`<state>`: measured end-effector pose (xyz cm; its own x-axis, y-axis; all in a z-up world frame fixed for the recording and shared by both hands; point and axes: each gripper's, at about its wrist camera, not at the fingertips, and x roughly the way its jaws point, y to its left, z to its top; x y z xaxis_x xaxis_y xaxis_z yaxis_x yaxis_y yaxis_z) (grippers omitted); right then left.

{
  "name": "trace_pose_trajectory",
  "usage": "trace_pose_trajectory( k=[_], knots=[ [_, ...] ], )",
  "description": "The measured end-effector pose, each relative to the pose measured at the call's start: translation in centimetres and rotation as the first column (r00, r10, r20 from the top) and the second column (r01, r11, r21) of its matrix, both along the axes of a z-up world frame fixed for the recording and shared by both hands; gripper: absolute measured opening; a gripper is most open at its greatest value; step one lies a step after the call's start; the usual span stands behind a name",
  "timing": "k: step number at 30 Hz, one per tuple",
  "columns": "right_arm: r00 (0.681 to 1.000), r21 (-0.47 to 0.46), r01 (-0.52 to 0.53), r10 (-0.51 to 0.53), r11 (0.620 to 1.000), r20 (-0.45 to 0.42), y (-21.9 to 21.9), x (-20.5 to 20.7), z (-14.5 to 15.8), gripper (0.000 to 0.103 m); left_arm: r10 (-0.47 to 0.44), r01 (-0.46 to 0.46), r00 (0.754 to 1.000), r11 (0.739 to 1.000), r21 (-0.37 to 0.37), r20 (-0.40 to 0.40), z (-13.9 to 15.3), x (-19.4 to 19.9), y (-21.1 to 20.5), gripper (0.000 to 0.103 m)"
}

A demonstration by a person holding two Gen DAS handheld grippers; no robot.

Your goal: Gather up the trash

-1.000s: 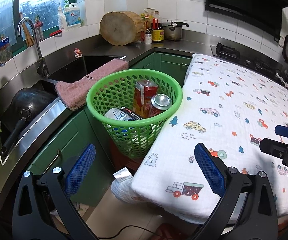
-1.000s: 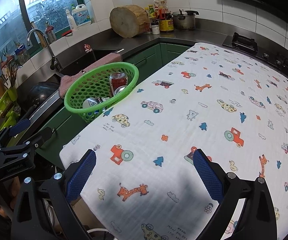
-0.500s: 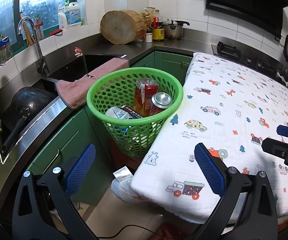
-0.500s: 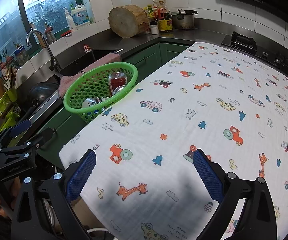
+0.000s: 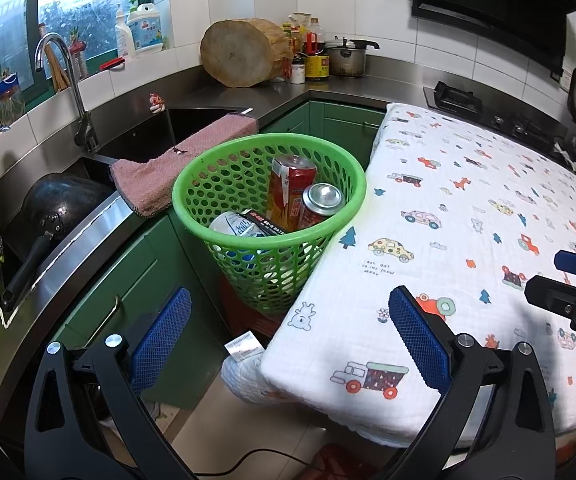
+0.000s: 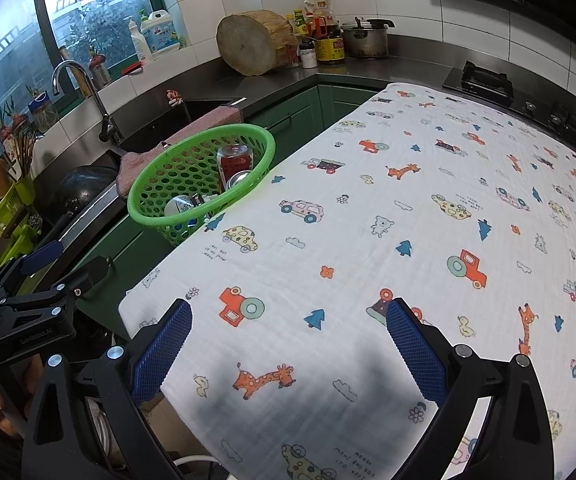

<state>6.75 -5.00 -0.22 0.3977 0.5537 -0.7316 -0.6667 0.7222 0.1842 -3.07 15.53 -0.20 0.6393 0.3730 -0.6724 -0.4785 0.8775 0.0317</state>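
Both tools empty, jaws apart: left tool (image 5: 288, 344), right tool (image 6: 288, 344). Cans (image 5: 300, 196) sit in green basket (image 5: 207, 184), ahead of left tool, which is nearer. Clothed surface (image 6: 408, 208) shows no trash.

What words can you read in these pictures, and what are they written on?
"LOOK OUT FOR THE SNOW": tiny print on the cartoon cloth, under the yellow car; my best reading.
Red cans in the green basket: labels too blurred to read.
Dark packet in the basket: white characters, unreadable.
Detergent jug on the windowsill: label too small.
Yellow tin on the counter: unreadable.
Left hand-held gripper: faint embossed lettering, unreadable.
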Motion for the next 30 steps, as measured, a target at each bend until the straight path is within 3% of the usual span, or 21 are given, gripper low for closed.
trace_pose_trajectory(
  k=[30],
  knots=[
    [1.000,-0.008,0.014,-0.014,1.000,0.006,-0.15,0.08,-0.01,0.094,0.011,-0.010,1.000,0.999,-0.052,0.024,0.29,-0.09,0.88,0.098]
  ],
)
